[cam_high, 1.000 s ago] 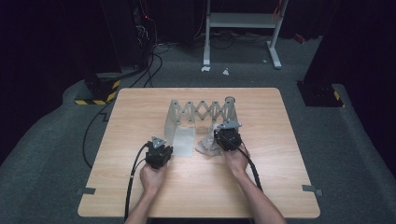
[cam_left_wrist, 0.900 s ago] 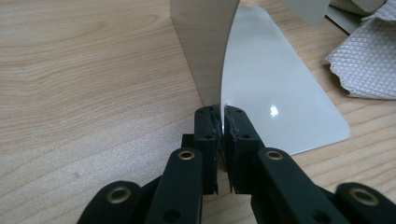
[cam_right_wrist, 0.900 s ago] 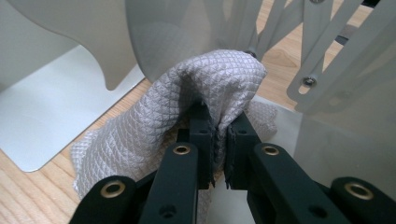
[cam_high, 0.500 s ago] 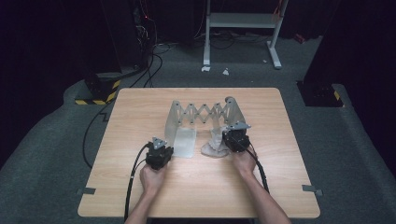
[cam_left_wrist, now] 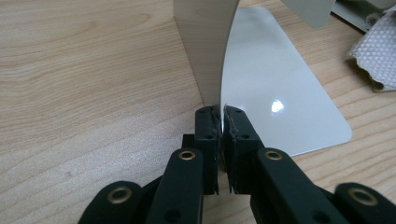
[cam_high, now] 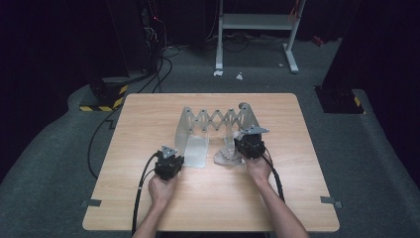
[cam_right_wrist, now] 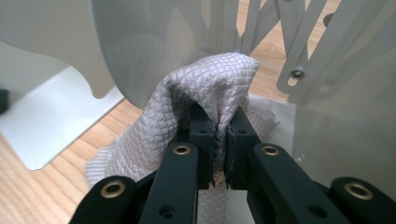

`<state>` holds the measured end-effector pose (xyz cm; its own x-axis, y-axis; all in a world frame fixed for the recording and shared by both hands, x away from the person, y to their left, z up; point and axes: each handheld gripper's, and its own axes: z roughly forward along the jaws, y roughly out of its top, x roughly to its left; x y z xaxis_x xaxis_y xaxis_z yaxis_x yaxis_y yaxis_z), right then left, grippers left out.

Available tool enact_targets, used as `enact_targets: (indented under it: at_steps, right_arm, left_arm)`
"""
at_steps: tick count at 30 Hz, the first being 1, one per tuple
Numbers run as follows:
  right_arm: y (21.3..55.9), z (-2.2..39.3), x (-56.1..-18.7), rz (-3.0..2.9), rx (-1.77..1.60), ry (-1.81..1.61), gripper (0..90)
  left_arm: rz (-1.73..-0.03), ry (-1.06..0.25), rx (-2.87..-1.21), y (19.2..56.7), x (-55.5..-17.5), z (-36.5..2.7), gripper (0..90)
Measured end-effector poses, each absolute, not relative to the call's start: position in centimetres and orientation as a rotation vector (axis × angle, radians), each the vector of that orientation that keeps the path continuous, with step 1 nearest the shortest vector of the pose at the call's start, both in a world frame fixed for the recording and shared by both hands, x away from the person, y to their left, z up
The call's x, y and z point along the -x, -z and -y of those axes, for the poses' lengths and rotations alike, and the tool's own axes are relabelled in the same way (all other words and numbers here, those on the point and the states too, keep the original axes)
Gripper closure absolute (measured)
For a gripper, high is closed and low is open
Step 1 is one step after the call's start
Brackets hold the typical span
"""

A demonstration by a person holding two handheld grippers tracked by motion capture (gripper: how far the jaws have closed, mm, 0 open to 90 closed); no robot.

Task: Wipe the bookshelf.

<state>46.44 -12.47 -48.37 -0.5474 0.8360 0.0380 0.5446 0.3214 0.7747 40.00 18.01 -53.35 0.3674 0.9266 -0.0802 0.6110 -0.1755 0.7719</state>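
Two grips are all that steady this job, and both are slim. My left hand-held gripper (cam_left_wrist: 220, 122) is pinched tight on the thin lower edge of the left end plate (cam_left_wrist: 205, 44) of the expandable metal book rack (cam_high: 215, 120), right where the upright bends into its flat foot (cam_left_wrist: 280, 88) on the counter (cam_high: 148, 119). My right hand-held gripper (cam_right_wrist: 219, 123) is closed on a bunched fold of the grey waffle-weave cloth (cam_right_wrist: 205, 84), held up against the inner face of the rack's right end plate (cam_right_wrist: 341, 126), just beside the scissor lattice (cam_right_wrist: 299, 42).

From the high view, the rack stands mid-counter with its lattice stretched between the two ends, the cloth (cam_high: 227, 154) heaped at the right foot and my right hand-held gripper (cam_high: 250, 144) over it; my left hand-held gripper (cam_high: 169, 163) sits at the near left foot.

What worries me: sheet metal this smooth could slide out of the left jaws if I push hard with the cloth, and then the whole rack would skate or fold along its lattice. I think the cloth could also snag on a rivet (cam_right_wrist: 295, 73) or get drawn between the crossing bars, tugging free of my right grip. Pressing too high on the end plate may tip the rack backward.
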Motion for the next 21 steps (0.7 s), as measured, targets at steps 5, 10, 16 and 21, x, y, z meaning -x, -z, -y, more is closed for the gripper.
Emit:
enact_targets:
  at_steps: [5,10,16,21]
  right_arm:
    - [47.2,12.4,-46.5,-2.218,-1.192,-1.110,84.6]
    - [46.1,12.4,-46.3,-2.208,-1.162,-1.137,84.5]
    - [44.9,12.5,-46.3,-2.207,-1.136,-1.153,84.5]
    - [44.0,12.5,-46.4,-2.200,-1.122,-1.162,84.5]
  left_arm:
    - [-1.336,-0.538,-1.887,53.3,-40.0,-18.0,84.3]
    - [-1.336,-0.534,-1.885,53.4,-40.0,-18.0,84.3]
    - [-1.336,-0.536,-1.886,53.3,-40.0,-18.0,84.3]
    - [-1.336,-0.532,-1.885,53.4,-40.0,-18.0,84.3]
